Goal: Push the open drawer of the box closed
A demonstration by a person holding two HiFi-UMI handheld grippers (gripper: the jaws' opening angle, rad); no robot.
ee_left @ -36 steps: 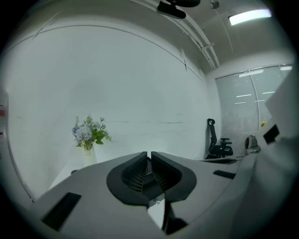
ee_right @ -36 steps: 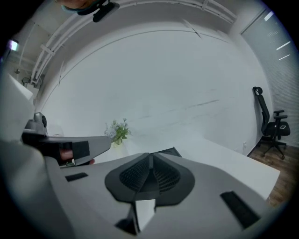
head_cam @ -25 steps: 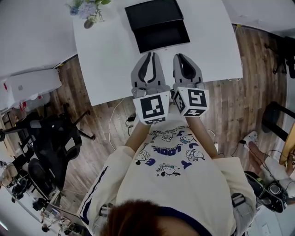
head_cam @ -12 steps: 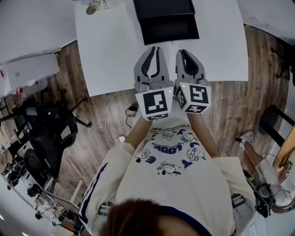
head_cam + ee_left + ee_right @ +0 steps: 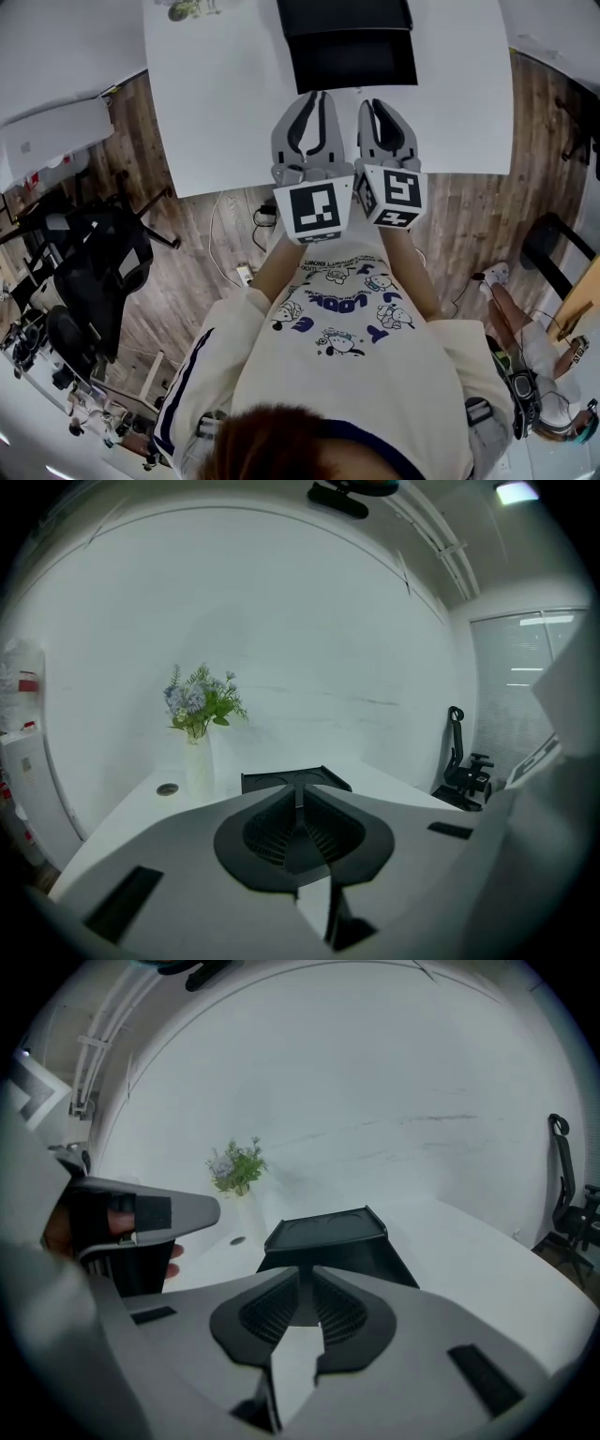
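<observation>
A black box [image 5: 342, 13] stands at the far side of the white table [image 5: 216, 112], its open drawer [image 5: 354, 60] pulled out toward me. My left gripper [image 5: 314, 97] and right gripper [image 5: 375, 103] hang side by side just short of the drawer's front, both shut and empty; whether they touch it is not clear. In the left gripper view the box [image 5: 281, 779] peeks over the closed jaws [image 5: 298, 796]. From the right gripper view the box [image 5: 328, 1232] lies straight beyond the gripper [image 5: 306, 1283], and the left gripper [image 5: 141, 1218] shows at the left.
A white vase of flowers [image 5: 199, 752] stands on the table left of the box, with a small round disc [image 5: 167, 788] beside it. A black office chair [image 5: 94, 272] and a white cabinet [image 5: 56, 141] are on the wooden floor at the left. Cables [image 5: 244, 253] trail under the table's near edge.
Both grippers have moved forward together over the table toward the drawer's front. The box and drawer sit nearer to the jaw tips than a second ago; the jaws stay shut.
</observation>
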